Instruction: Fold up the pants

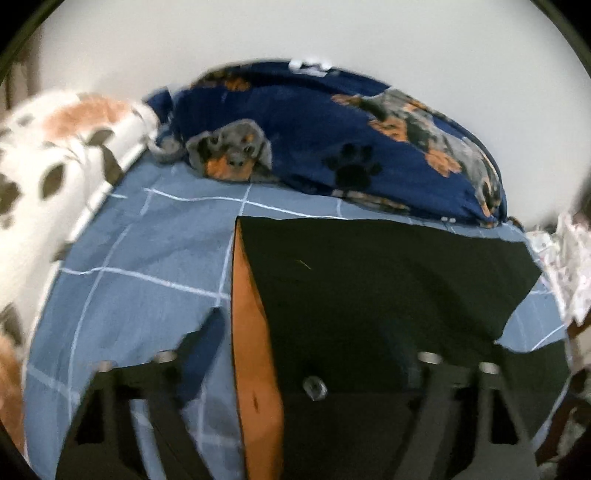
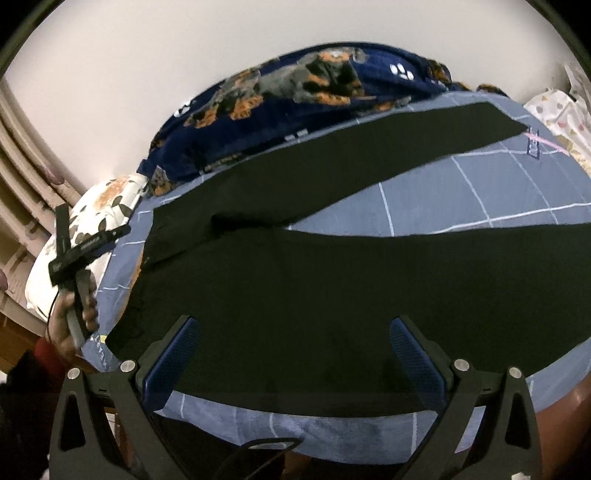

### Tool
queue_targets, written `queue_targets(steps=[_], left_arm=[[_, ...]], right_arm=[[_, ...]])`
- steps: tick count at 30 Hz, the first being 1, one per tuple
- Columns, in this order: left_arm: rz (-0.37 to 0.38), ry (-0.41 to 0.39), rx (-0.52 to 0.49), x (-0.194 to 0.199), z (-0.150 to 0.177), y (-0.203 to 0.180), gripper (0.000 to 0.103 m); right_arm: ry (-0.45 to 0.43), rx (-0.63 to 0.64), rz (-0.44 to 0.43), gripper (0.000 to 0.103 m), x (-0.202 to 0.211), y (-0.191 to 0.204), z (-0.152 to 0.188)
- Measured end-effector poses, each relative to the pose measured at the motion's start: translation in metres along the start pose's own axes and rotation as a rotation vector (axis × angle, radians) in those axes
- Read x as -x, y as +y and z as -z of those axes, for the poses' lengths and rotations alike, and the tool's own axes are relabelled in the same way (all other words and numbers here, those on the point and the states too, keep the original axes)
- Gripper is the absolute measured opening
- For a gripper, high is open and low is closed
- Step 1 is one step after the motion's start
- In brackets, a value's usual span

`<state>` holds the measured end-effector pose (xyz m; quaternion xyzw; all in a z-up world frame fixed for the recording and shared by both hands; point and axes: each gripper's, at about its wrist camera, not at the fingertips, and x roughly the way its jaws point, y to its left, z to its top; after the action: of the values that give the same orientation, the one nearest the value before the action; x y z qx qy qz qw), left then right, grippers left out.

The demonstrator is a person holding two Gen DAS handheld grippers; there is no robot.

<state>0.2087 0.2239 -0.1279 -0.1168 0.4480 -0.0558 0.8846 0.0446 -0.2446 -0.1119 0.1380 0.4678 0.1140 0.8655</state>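
Black fabric dominates both views: the black pants (image 2: 332,280) lie spread flat on the blue-grey bedsheet with white grid lines (image 2: 480,199). In the right wrist view the long axis of the pants runs left to right across the bed, with the waist end at the left, near the person's left hand (image 2: 72,314), and the 2 legs pointing right. The legs split into a V, the far leg angling up toward the right end of the bed and the near leg running along the front edge of the mattress. The right gripper (image 2: 295,354) hovers over the near leg close to the crotch, its 2 blue-padded fingers (image 2: 173,354) set wide apart with nothing between them. The left gripper (image 1: 314,354) sits at the waist end; in the left wrist view its jaws stand apart, the left finger over the sheet and the right one dark against the black cloth, motion-blurred, with the waist edge and its orange lining (image 1: 251,332) lying between them. Behind the pants a navy fleece blanket printed with dogs and paw marks (image 1: 332,129) is bunched along the white wall (image 1: 295,29), and a white pillow with brown and orange leaf print (image 1: 55,155) rests beside it at the waist end.
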Motion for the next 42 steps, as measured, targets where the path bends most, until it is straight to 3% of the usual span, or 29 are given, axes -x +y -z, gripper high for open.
queue_targets(steps=[5,10,14,19,21,22,24,25,26,27,33,38,42], left_arm=[[0.014,0.015,0.023,-0.037,-0.037,0.03,0.07],[-0.001,0.057,-0.018,-0.072,-0.064,0.038,0.07],[-0.023,0.127,-0.056,-0.103,-0.07,0.046,0.07],[-0.001,0.128,-0.112,-0.116,-0.07,0.04,0.07],[-0.014,0.137,-0.152,-0.119,-0.07,0.031,0.06],[-0.002,0.138,-0.178,-0.119,-0.069,0.024,0.043],[-0.061,0.13,-0.196,-0.119,-0.07,0.014,0.039],[-0.075,0.12,-0.201,-0.117,-0.069,0.012,0.029],[-0.086,0.115,-0.199,-0.116,-0.067,0.009,0.014],[-0.114,0.099,-0.189,-0.11,-0.066,0.007,0.011],[-0.051,-0.065,-0.141,-0.044,-0.049,-0.013,0.01],[0.037,-0.18,-0.158,0.022,-0.013,-0.05,0.01],[0.097,-0.248,-0.177,0.071,0.026,-0.076,0.01]], right_arm=[[0.051,0.005,0.037,0.103,-0.016,0.002,-0.001],[0.094,-0.008,0.055,0.103,-0.031,-0.001,-0.001],[0.113,-0.032,0.033,0.103,-0.041,-0.002,-0.004],[0.136,-0.033,0.035,0.103,-0.05,0.0,-0.007],[0.138,-0.034,0.03,0.103,-0.052,0.0,-0.008],[0.14,-0.035,0.028,0.103,-0.053,0.001,-0.008],[0.143,-0.039,0.022,0.103,-0.056,0.001,-0.01],[0.145,-0.042,0.019,0.103,-0.056,0.001,-0.01],[0.143,-0.045,0.018,0.103,-0.056,0.0,-0.01],[0.141,-0.048,0.015,0.103,-0.056,-0.001,-0.011],[0.074,-0.068,-0.059,0.103,-0.046,-0.005,-0.038],[0.027,-0.157,-0.255,0.103,-0.052,-0.011,-0.083],[0.062,-0.208,-0.461,0.103,-0.075,-0.005,-0.126]])
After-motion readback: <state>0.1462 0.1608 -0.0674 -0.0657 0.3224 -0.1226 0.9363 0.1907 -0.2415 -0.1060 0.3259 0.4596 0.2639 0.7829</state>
